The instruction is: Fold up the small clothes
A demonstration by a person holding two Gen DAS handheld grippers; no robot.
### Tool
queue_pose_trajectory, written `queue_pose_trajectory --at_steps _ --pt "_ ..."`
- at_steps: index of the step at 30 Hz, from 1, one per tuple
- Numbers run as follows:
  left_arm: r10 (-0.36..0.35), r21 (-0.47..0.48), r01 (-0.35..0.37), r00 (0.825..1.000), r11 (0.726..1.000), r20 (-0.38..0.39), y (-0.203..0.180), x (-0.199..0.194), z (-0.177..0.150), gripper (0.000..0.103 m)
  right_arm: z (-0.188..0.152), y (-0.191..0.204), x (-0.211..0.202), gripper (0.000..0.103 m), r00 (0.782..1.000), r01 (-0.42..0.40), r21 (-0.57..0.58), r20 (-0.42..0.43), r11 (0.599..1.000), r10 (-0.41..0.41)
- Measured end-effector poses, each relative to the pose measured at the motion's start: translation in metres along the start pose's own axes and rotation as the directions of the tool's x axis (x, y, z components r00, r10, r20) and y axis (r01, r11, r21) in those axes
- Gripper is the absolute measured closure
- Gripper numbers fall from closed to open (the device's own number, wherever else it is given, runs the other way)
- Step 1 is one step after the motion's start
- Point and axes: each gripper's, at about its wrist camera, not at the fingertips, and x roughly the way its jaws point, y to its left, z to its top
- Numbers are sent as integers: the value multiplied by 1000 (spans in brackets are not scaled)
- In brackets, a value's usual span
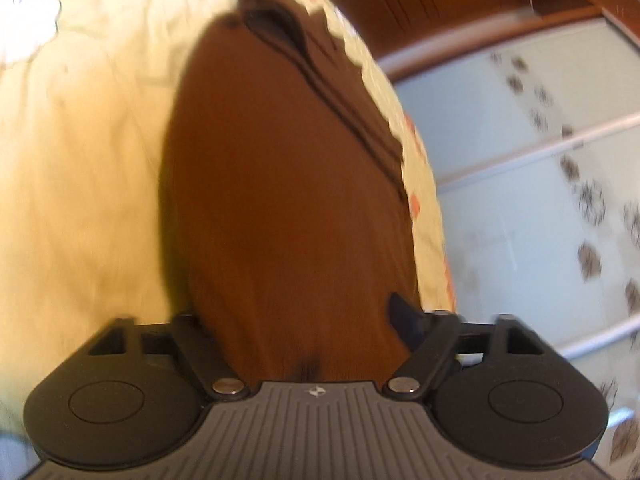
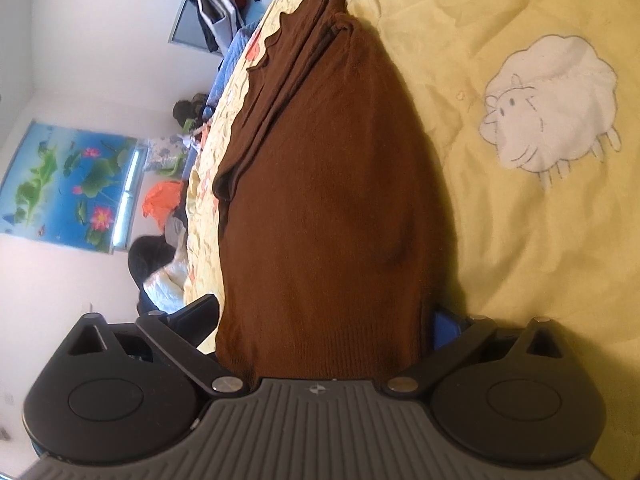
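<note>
A folded brown knit garment (image 1: 288,160) lies lengthwise on a pale yellow bedsheet (image 1: 88,160), close to the bed's edge. In the left wrist view its near end fills the gap of my left gripper (image 1: 296,312). One dark fingertip (image 1: 404,316) shows at the cloth's right side, and the other is hidden behind the cloth. In the right wrist view the same garment (image 2: 328,180) runs away from my right gripper (image 2: 326,308), whose jaws stand wide on either side of its near end. The left finger (image 2: 200,316) sits just off the cloth and the blue pad (image 2: 444,324) is partly covered by it.
The sheet (image 2: 520,260) carries a white sheep print (image 2: 552,104). Beyond the bed's edge are a frosted patterned sliding door (image 1: 500,180), a blue lotus poster (image 2: 68,184), a heap of clothes (image 2: 224,0) and an orange cloth (image 2: 162,204).
</note>
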Motion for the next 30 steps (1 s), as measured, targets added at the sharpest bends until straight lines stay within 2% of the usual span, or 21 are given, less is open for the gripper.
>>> queue_pose_trajectory --at_steps 1,2,3,4,5,6,8,10,13,16,19,22,24,28,30 --pt "23 8 -23 1000 1000 -10 0 -2 -5 56 -3 -1 0 14 1000 7 -6 -14 1000 -7" --pt "40 5 -39 999 999 -23 3 -5 -11 72 -6 -3 0 31 999 25 -10 -28 1000 -25" --pt "48 -8 -48 998 999 -30 7 -7 -15 79 -9 -5 0 55 998 52 -18 -39 999 -52" --pt "47 -24 -48 998 999 -35 10 -10 -18 80 -10 -8 0 66 996 74 -16 -41 997 -75" --pt "53 -33 -54 998 998 -37 13 -14 -22 85 -11 -13 -1 81 996 82 -1 -42 997 -82" --pt "72 -29 -73 997 997 -39 14 -15 -23 92 -12 -18 -2 90 996 84 12 -39 996 -84" --pt "129 24 -128 991 991 -43 7 -18 -24 96 -14 -19 -4 91 996 80 3 -25 997 -80" --pt "174 104 -170 984 980 -24 -7 -21 -21 97 -15 -10 -5 90 995 97 -49 3 994 -97" --pt "118 178 -127 991 976 59 -29 -34 -6 97 -6 7 -9 90 998 39 -97 47 994 -35" --pt "61 246 -97 987 964 149 -51 -38 27 97 18 27 -9 90 995 -10 -138 97 990 24" --pt "42 292 -111 972 950 230 -67 -28 73 97 60 42 -3 90 983 -62 -162 160 985 88" --pt "32 265 -110 959 958 280 -76 -8 124 97 115 51 8 90 962 -94 -156 240 983 130" --pt "28 276 -119 950 954 312 -85 8 158 97 156 55 19 90 948 -128 -136 275 982 162" --pt "54 261 -151 937 953 345 -86 45 228 97 236 60 48 90 938 -121 -107 314 987 149" --pt "86 258 -191 926 947 368 -85 67 258 97 270 62 68 90 938 -109 -92 319 990 133"
